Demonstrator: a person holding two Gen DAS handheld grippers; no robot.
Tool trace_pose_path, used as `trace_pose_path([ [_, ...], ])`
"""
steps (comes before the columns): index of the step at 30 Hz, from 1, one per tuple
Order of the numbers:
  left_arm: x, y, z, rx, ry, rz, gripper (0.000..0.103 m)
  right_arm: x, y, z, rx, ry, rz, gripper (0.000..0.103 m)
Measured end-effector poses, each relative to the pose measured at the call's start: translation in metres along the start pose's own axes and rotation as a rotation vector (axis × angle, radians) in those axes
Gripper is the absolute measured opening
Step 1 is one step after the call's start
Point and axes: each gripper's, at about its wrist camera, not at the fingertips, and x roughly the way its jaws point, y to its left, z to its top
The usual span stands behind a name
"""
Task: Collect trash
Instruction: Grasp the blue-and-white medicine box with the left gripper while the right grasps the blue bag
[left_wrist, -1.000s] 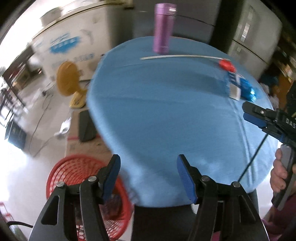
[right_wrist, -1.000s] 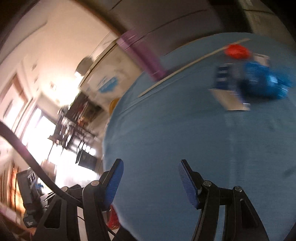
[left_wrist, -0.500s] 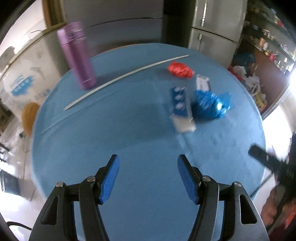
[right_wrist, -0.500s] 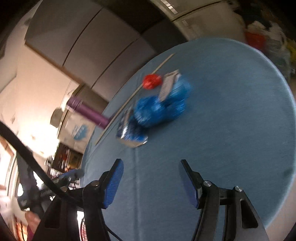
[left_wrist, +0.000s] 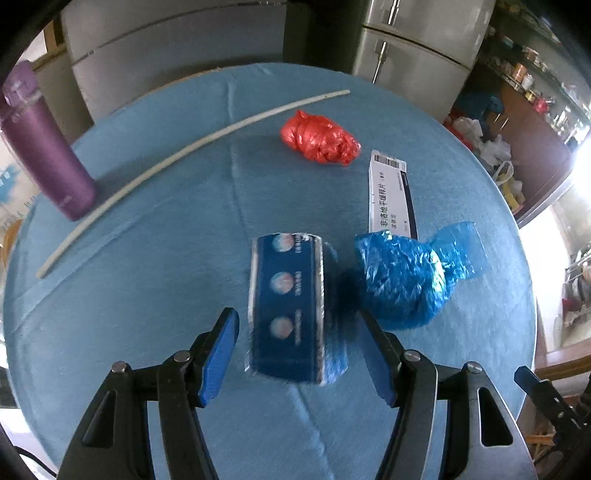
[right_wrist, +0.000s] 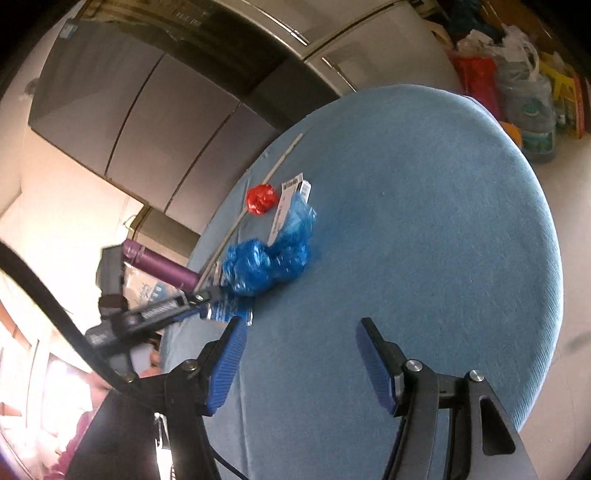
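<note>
I am holding my left gripper (left_wrist: 299, 350) above the round table (left_wrist: 147, 295) with its blue cloth, and the jaws are standing about half open with nothing pressed between them; the dark blue packet (left_wrist: 288, 310) is lying in the gap between the fingers, but the pads are not touching it. My right gripper (right_wrist: 299, 369) is also standing half open and is holding nothing, with only bare cloth in front of it. The trash is lying together near the middle of the table: the dark blue packet, a crumpled blue plastic bag (left_wrist: 402, 280) just beside it on the right, a flat white box (left_wrist: 391, 192) behind the bag, and a red plastic ball (left_wrist: 319, 138) further back. I am judging the packet to be light and soft, wrapped in a shiny film that is probably slippery, so I am planning to take it across its narrow width, at the middle of its long sides, and to close firmly. The blue bag and the red ball are looking very light and squashy, so any fold will serve. The white box is looking stiff but thin, and I am expecting it to be hard to lift from the cloth. The packet is a little blurred, so perhaps it is a small carton and not a soft pack. The purple bottle (left_wrist: 40, 147) and the long white stick (left_wrist: 177, 155) are standing apart from the heap.
</note>
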Motion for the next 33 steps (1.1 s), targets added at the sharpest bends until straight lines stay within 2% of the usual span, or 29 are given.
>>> trace_pose_path([
  [1,0.004,0.001,0.002,-0.005,0.006,-0.012,0.059,0.002,0.0,0.003,0.008,-0.001,0.006,0.066],
  [2,0.008,0.002,0.001,-0.008,0.016,-0.029,0.043,0.004,0.001,0.008,0.021,-0.002,0.017,0.066],
  [3,0.009,0.003,0.0,-0.013,0.016,-0.058,0.041,0.006,0.002,0.012,0.029,-0.002,0.023,0.066],
  [5,0.006,0.005,-0.002,-0.013,0.001,-0.067,0.04,0.013,0.006,0.02,0.044,0.007,0.026,0.066],
  [11,-0.022,0.016,-0.025,0.013,-0.021,-0.017,0.04,0.056,0.026,0.04,0.14,0.084,0.049,0.07],
  [15,-0.057,0.031,-0.054,0.031,-0.061,0.051,0.04,0.087,0.036,0.045,0.226,0.137,0.039,0.072],
  [18,-0.081,0.045,-0.074,0.022,-0.089,0.061,0.04,0.106,0.044,0.048,0.278,0.145,-0.012,0.074],
  [20,-0.09,0.051,-0.085,0.018,-0.101,0.064,0.04,0.118,0.05,0.052,0.299,0.143,-0.079,0.074],
  [24,-0.106,0.061,-0.103,0.006,-0.122,0.041,0.04,0.138,0.067,0.057,0.292,0.166,-0.171,0.076],
  [29,-0.12,0.073,-0.121,-0.037,-0.14,0.011,0.04,0.16,0.091,0.05,0.185,0.154,-0.333,0.076],
  [32,-0.125,0.081,-0.13,-0.07,-0.141,-0.005,0.04,0.167,0.094,0.043,0.142,0.161,-0.355,0.075],
  [33,-0.127,0.083,-0.133,-0.078,-0.143,-0.004,0.04,0.167,0.096,0.04,0.132,0.154,-0.355,0.067],
])
